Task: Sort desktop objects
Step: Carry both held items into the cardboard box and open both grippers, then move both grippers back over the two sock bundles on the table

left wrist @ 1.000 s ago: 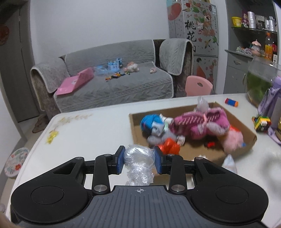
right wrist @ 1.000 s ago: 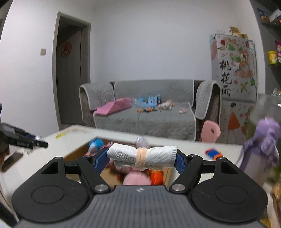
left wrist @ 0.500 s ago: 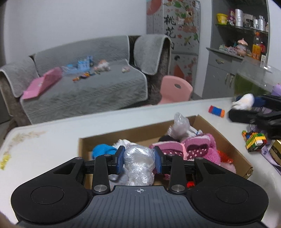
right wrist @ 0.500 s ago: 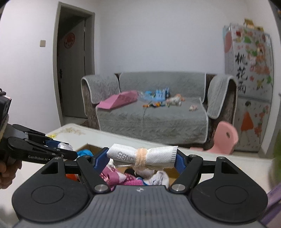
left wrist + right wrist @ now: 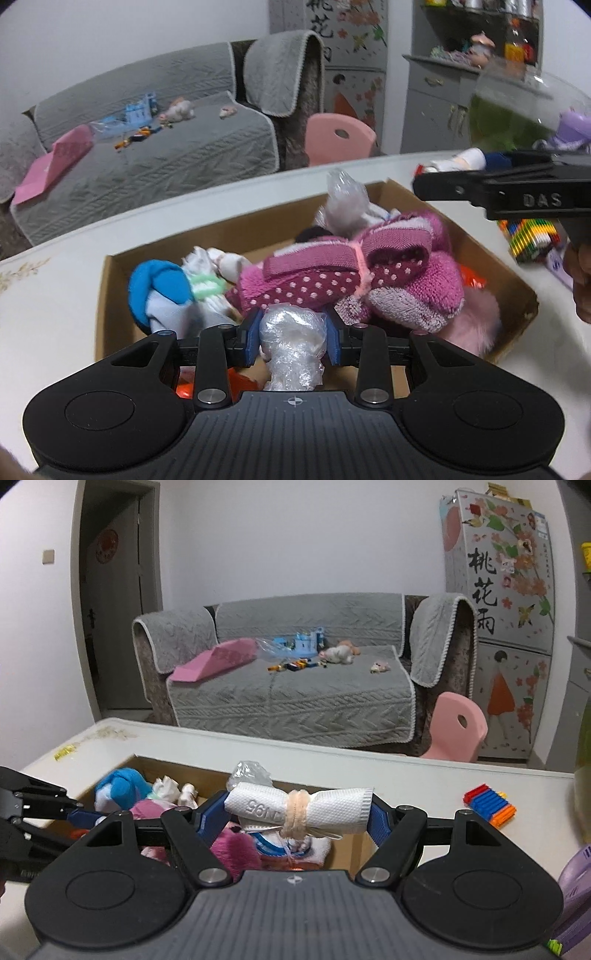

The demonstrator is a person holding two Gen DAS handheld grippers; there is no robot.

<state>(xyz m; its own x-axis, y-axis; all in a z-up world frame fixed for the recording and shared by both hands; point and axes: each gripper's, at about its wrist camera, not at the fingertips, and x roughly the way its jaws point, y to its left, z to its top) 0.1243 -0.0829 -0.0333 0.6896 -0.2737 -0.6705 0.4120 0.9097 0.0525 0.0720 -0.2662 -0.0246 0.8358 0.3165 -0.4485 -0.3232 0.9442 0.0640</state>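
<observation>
Cardboard box (image 5: 110, 295) is sitting crammed with socks as the left gripper (image 5: 293, 338) is clamping a plastic wad (image 5: 291, 343) at six o'clock; the right gripper (image 5: 299, 816) is pinching a rolled mask (image 5: 299, 808).

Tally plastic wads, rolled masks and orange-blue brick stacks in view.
Plastic wads: 2, one in left gripper, one in box
Rolled masks: 1, in right gripper
Brick stacks: 1, on table
Total: 4
</observation>
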